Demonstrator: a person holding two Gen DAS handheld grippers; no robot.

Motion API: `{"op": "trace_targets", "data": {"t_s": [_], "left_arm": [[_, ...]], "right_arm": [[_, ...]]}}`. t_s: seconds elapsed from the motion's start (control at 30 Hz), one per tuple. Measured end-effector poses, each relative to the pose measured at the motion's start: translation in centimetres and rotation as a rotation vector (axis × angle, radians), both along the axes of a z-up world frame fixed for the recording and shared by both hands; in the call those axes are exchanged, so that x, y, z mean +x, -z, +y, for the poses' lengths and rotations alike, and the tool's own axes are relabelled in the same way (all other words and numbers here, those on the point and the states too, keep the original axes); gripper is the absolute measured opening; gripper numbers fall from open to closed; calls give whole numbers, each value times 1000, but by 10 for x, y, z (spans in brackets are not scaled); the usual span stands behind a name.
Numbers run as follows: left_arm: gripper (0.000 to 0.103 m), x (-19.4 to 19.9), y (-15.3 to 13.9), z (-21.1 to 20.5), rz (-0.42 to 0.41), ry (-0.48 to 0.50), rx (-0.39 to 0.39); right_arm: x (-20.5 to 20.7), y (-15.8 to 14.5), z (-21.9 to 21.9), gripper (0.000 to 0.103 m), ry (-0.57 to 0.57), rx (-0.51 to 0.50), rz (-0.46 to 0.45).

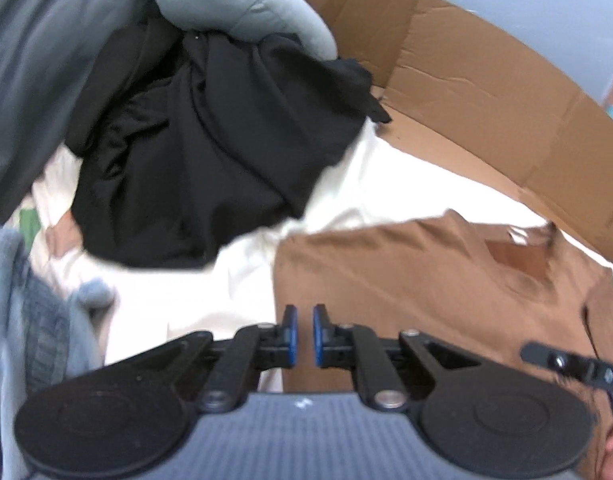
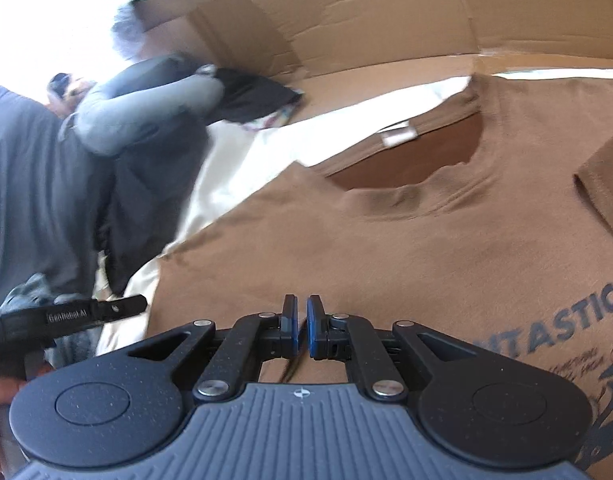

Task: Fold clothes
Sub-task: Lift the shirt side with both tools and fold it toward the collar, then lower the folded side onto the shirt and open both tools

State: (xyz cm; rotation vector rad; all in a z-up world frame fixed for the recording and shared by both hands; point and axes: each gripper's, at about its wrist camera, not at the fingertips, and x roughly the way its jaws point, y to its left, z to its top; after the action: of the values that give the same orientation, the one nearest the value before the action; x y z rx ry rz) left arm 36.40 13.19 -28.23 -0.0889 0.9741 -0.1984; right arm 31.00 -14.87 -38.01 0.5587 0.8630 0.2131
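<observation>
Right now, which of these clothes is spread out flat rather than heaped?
The brown T-shirt, spread out flat on the white sheet with its collar showing. The black garment beside it lies crumpled in a heap.

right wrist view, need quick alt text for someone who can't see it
A brown t-shirt with dark printed lettering lies spread flat on a white sheet, neck opening facing away from the camera. The right hand-held gripper hovers over the shirt, shut and holding nothing. Flattened cardboard lies behind, dark clothes are heaped at left.
</observation>
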Motion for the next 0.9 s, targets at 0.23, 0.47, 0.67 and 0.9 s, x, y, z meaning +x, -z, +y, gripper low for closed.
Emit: {"op": "trace_targets", "data": {"t_s": [0.23, 0.47, 0.67, 0.9], "left_arm": [[7, -36, 0, -11, 19, 92, -4], [7, -56, 21, -5, 77, 93, 18], [8, -75, 23, -2, 110, 138, 27], [8, -104, 21, 5, 134, 160, 67]], "right_arm": [[-16, -1, 39, 4, -141, 31, -26], [-26, 9, 76, 4, -287, -56, 3], [-30, 17, 62, 7, -283, -100, 45], [-43, 4, 57, 6, -293, -143, 30]]}}
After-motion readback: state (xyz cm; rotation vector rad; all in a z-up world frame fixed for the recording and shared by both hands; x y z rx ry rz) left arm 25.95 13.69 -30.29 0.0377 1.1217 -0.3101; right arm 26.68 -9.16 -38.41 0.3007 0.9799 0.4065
